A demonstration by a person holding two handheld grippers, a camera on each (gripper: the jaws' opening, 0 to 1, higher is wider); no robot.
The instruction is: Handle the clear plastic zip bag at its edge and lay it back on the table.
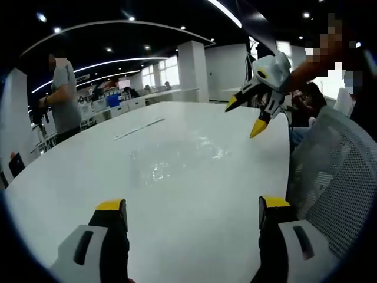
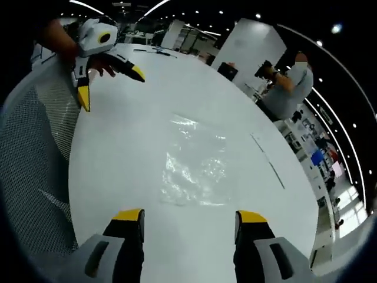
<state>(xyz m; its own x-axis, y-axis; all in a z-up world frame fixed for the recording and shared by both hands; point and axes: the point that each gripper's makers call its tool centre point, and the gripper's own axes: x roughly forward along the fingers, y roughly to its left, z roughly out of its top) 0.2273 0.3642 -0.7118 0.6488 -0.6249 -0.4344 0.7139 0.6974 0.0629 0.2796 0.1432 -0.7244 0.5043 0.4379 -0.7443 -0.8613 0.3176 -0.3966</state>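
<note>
right gripper view: clear plastic zip bag (image 2: 196, 162) lies flat on the glossy white table (image 2: 129, 177), just ahead of the right gripper (image 2: 188, 221), whose yellow-tipped jaws are spread and empty. no readable writing on it. left gripper (image 2: 109, 73) hovers far left, jaws apart. left gripper view: bag (image 1: 177, 159) shows faintly; grey mesh chair (image 1: 336, 177) at right, person in grey shirt (image 1: 62, 94) stands by.

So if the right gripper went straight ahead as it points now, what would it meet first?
Most likely the clear zip bag, lying flat on the white table just beyond the open right gripper. Depth is hard to judge; it might meet bare table first.
</note>
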